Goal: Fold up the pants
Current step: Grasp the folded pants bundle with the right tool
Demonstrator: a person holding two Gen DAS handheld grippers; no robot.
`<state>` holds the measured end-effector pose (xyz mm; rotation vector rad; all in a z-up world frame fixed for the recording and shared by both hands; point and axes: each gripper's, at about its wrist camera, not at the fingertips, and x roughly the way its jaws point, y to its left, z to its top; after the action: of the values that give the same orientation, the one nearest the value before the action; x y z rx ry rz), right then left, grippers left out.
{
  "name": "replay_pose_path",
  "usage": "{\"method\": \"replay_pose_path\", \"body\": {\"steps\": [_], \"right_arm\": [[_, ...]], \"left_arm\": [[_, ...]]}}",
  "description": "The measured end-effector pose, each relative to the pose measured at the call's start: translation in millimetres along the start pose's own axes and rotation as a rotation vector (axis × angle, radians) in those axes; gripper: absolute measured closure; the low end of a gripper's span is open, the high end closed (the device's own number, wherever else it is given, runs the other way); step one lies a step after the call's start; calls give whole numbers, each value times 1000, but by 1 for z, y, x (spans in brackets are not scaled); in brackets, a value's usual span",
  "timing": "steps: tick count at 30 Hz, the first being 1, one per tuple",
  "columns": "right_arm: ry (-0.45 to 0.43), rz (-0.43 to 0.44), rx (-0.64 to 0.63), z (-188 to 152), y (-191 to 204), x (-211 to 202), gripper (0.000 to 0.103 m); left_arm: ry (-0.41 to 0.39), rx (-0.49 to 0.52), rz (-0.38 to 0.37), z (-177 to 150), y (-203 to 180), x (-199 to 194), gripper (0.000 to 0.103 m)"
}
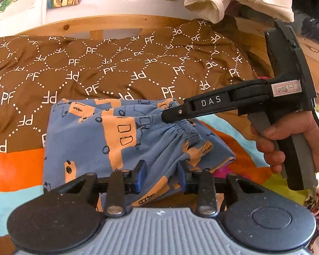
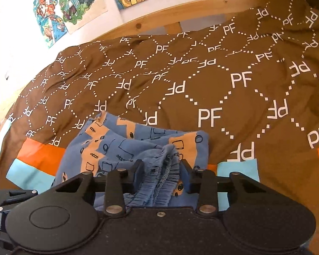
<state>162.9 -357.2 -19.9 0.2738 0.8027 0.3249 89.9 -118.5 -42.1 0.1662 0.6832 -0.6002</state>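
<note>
Low in both frames, the left gripper [image 1: 162,175] and right gripper [image 2: 161,171] each pinch the pants [image 1: 108,136], waistband bunched, apparently ready to lift and fold over.

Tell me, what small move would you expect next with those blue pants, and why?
Probably a short lift of both grippers together. The right gripper has gathered waistband between its fingers, and the left gripper sits at the near edge of the pants, which lie bunched on the brown duvet. Raising that edge would let the cloth fold over.
</note>
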Motion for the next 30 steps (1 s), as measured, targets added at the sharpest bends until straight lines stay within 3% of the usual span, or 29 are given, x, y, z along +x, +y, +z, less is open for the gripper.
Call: {"method": "replay_pose_path", "body": {"steps": [6,8,11,24,28,30], "right_arm": [[-6,-26,-14,-3,1,0,77],[-13,-26,-26,-4,3,-1,86],[-35,-19,-28,-5,5,-4,92],[-98,-30,83,5,-2,-47,93],[-72,-69,67,2,-4,-47,93],[-24,-129,34,-7,-3,-36,87]], "left_arm": [[-6,-11,-1,-1,2,0,77],[-9,-9,-2,-1,2,0,86],[-10,-15,-10,0,2,-2,92],[-41,-39,-100,9,-8,-16,97],[0,-26,-123,3,-11,-5,96],[42,-56,-136,-2,-9,2,93]]}}
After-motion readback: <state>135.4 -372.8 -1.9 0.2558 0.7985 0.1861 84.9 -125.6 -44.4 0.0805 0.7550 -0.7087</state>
